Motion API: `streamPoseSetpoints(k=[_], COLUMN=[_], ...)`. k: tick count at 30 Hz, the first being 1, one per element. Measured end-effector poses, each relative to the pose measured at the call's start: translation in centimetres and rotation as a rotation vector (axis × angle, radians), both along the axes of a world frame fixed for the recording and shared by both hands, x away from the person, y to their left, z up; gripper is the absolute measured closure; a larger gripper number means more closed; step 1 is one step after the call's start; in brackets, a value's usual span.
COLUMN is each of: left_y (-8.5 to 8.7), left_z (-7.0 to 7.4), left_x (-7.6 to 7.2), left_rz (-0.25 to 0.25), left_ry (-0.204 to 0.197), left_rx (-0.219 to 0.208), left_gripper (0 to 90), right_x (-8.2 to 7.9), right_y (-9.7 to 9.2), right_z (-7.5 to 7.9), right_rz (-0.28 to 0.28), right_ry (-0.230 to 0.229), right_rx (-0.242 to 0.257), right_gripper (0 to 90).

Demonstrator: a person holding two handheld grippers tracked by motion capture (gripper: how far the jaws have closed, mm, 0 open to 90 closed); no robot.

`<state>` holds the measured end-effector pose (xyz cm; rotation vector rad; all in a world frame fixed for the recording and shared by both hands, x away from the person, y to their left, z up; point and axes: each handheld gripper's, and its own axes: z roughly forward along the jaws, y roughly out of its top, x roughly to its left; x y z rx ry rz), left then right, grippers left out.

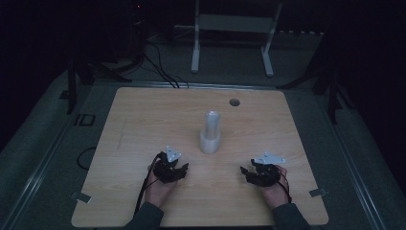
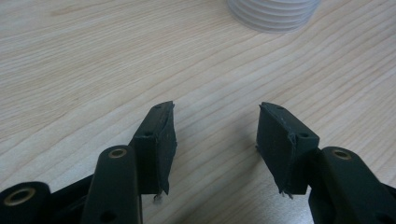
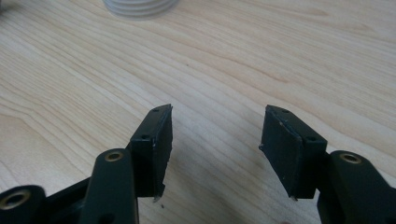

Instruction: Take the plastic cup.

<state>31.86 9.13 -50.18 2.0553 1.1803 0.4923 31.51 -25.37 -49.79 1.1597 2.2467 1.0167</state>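
Wooden table (image 1: 143,120): light grain, round hole (image 1: 234,102) near the far edge, right of centre. Beyond it, a white frame stand (image 1: 232,28) and dark cables (image 1: 158,67) on the floor; dim light leaves the rest unclear.

White ribbed object (image 1: 210,134): upright at table centre, a wide ringed base under a narrower column, probably a stack of cups. Nothing lies between it and either gripper. No lettering legible on it.

Left gripper (image 2: 215,135): rests on the near left table, jaws parted over bare wood, holding nothing.

Right gripper (image 3: 215,133): near right, well apart from the object, jaws likewise parted and empty.
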Motion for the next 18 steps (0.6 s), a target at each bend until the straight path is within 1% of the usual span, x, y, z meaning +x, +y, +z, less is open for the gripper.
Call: streamPoseSetpoints(k=[3, 4, 5, 7, 10, 12, 15, 18], left_y=[0.1, 0.1, 0.1, 0.1, 0.0, 0.0, 0.0, 0.1], left_z=[0.2, 0.2, 0.3, 0.5, 0.9, 1.1, 1.1, 1.0], left_x=[0.0, 0.0, -0.1, -0.2, -0.4, -0.4, -0.4, -0.4], left_rz=[-0.010, -0.010, -0.018, -0.033, -0.055, -0.069, -0.077, -0.077], left_ry=[0.012, 0.012, 0.013, 0.011, 0.007, -0.001, -0.007, -0.012], left_rx=[-0.025, -0.025, -0.034, -0.052, -0.067, -0.079, -0.086, -0.079], left_gripper=[45.6, 45.6, 45.6, 45.4, 45.3, 45.4, 46.0, 46.5], right_x=[0.0, 0.0, 0.0, -0.1, -0.1, -0.1, -0.1, -0.1], right_y=[0.0, 0.0, -0.1, -0.1, -0.2, -0.3, -0.3, -0.4], right_z=[0.0, 0.0, 0.1, 0.1, 0.2, 0.3, 0.3, 0.2], right_rz=[0.000, 0.000, 0.001, 0.000, -0.004, -0.006, -0.009, -0.010], right_ry=[0.001, 0.001, -0.001, -0.002, 0.002, 0.005, 0.004, 0.008], right_rx=[0.001, 0.001, 0.005, 0.007, 0.019, 0.025, 0.022, 0.015], right_gripper=[42.4, 42.4, 42.1, 41.9, 41.3, 40.9, 40.2, 39.6])
